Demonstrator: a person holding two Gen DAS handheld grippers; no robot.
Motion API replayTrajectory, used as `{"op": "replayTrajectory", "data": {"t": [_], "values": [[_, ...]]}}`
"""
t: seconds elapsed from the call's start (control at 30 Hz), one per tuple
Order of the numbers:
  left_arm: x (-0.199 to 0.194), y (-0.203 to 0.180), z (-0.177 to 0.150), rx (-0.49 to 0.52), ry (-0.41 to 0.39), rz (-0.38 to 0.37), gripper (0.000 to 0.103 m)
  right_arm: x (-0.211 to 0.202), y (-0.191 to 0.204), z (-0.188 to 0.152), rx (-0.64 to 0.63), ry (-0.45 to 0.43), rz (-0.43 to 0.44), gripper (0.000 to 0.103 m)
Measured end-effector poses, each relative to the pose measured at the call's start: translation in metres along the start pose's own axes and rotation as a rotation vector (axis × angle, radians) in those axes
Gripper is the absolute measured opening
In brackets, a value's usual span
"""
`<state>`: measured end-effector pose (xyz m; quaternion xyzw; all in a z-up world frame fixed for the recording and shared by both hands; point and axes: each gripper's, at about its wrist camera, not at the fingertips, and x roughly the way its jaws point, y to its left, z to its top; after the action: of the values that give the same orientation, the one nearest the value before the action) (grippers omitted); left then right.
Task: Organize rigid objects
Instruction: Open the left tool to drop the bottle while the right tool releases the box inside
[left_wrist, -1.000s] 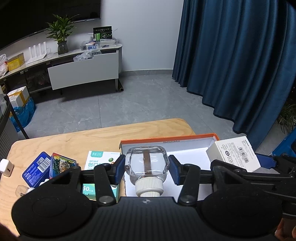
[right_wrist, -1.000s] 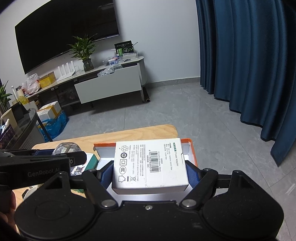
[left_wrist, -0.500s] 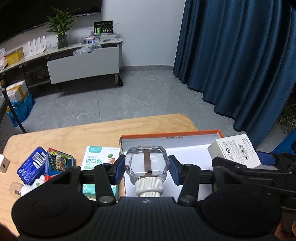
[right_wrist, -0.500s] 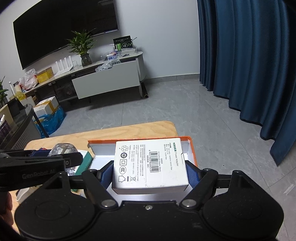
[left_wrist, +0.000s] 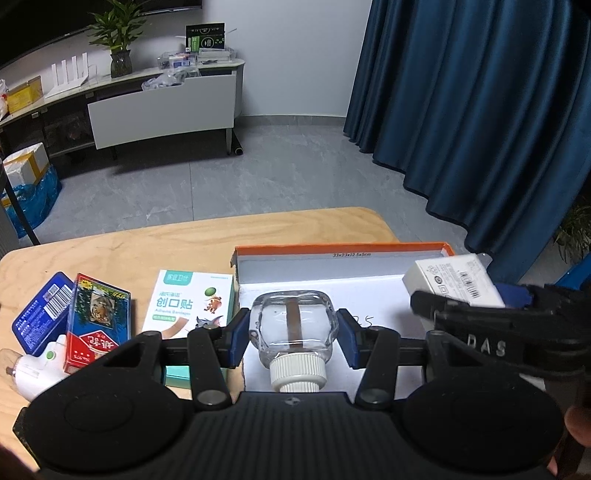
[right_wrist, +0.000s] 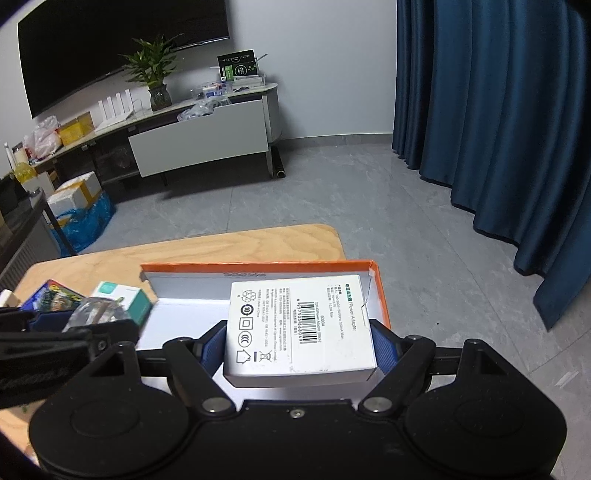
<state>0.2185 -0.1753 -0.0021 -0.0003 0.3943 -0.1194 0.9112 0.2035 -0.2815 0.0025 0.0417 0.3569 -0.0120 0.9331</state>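
Note:
My left gripper (left_wrist: 293, 334) is shut on a clear glass bottle (left_wrist: 294, 325) with a white ribbed cap, held over the left part of an open orange box (left_wrist: 340, 250) with a white inside. My right gripper (right_wrist: 300, 343) is shut on a white power adapter box (right_wrist: 299, 325) with a barcode, held over the right part of the same orange box (right_wrist: 258, 266). The adapter box also shows in the left wrist view (left_wrist: 452, 282), and the bottle in the right wrist view (right_wrist: 96, 312).
On the wooden table (left_wrist: 147, 247), left of the orange box, lie a bandage box (left_wrist: 190, 304), a red card pack (left_wrist: 98, 321), a blue box (left_wrist: 42, 312) and a white plug (left_wrist: 37, 369). The table's far edge drops to grey floor; blue curtains hang at the right.
Both grippers have moved forward and lower over the orange box, each keeping its object. The box and table items look nearer and larger.

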Motion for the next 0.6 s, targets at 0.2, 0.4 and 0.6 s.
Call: {"op": "replayTrajectory", "data": {"t": [0.2,0.4,0.6], "values": [[0.013,-0.001,0.0,0.0,0.014,-0.022,0.05,-0.009,-0.016,-0.001,0.046,-0.035,0.005,0.096],[0.03,-0.011,0.002,0.014,0.018,-0.068,0.05,-0.034,-0.026,-0.006,0.066,-0.077,-0.011,0.096],[0.028,-0.025,0.01,0.048,-0.016,-0.121,0.069,-0.052,-0.026,-0.012,0.059,-0.108,-0.044,0.097]]}}
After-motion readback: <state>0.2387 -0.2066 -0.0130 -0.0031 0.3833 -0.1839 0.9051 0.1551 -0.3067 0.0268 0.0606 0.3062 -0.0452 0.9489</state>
